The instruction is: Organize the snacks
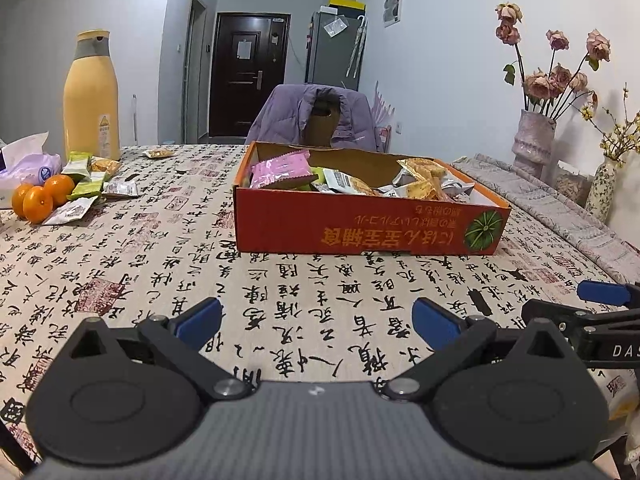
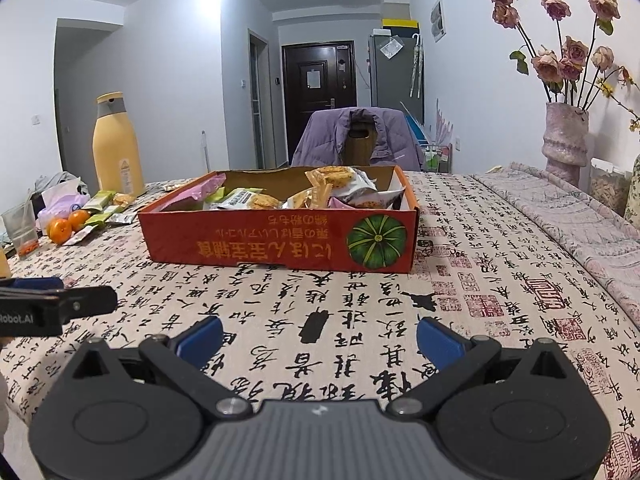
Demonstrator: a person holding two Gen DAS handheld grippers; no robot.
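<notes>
Mostly done: red cardboard box (image 1: 360,224) at 12 o'clock holds many snack packets (image 1: 344,182); loose packets (image 1: 86,184) remain at 10 o'clock beside oranges (image 1: 38,200). Left gripper (image 1: 318,322) and right gripper (image 2: 320,338) both wide open, empty.

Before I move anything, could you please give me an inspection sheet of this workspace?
Surface: table under a beige cloth printed with black calligraphy, lying flat.
Job's things: red cardboard box with a pumpkin picture, open-topped, holding wrapped snack packets; loose snack packets on the cloth to its left, beside the oranges.
Clutter: three oranges; tall yellow bottle with a grey collar; white tissue pack; clear glass.
Grippers: left gripper open, empty; right gripper open, empty; both short of the box.
Cables: nothing seen.
Surroundings: chair draped with a purple jacket; vase of dried pink roses; dark door.
</notes>
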